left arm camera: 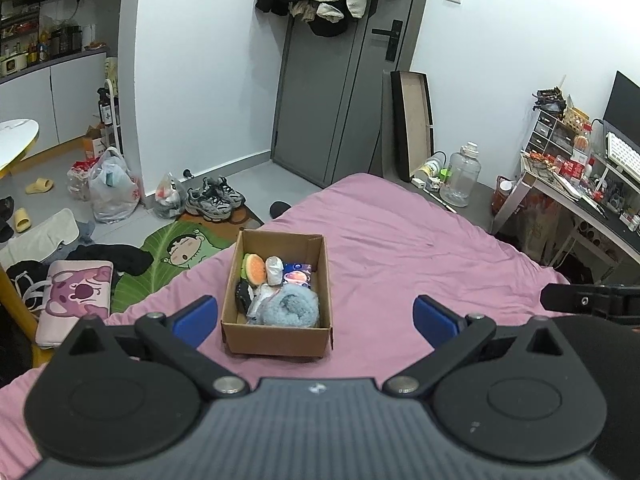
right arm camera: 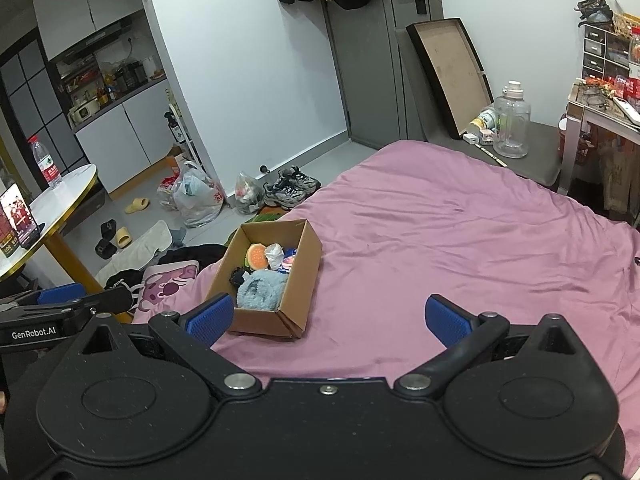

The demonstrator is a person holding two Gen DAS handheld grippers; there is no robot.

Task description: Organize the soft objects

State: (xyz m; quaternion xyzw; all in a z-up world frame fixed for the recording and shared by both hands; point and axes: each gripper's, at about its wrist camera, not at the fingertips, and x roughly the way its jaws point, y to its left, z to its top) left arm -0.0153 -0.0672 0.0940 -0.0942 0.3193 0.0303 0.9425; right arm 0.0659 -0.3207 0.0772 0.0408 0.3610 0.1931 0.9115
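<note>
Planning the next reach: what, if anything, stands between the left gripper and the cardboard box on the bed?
Nothing visible: only bare pink bedsheet lies between the open left gripper and the cardboard box.

Soft objects [left arm camera: 290,306] in box [left arm camera: 276,338] on bed [left arm camera: 400,248]

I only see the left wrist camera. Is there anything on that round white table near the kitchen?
Observer: Yes, a water bottle with a red label stands on the round table.
Operator: Anything else up there?
Observer: A phone leans upright near its edge, screen lit.
Operator: Is my right gripper holding something?
Observer: No, the right gripper is open and empty, over the pink bed.
</note>
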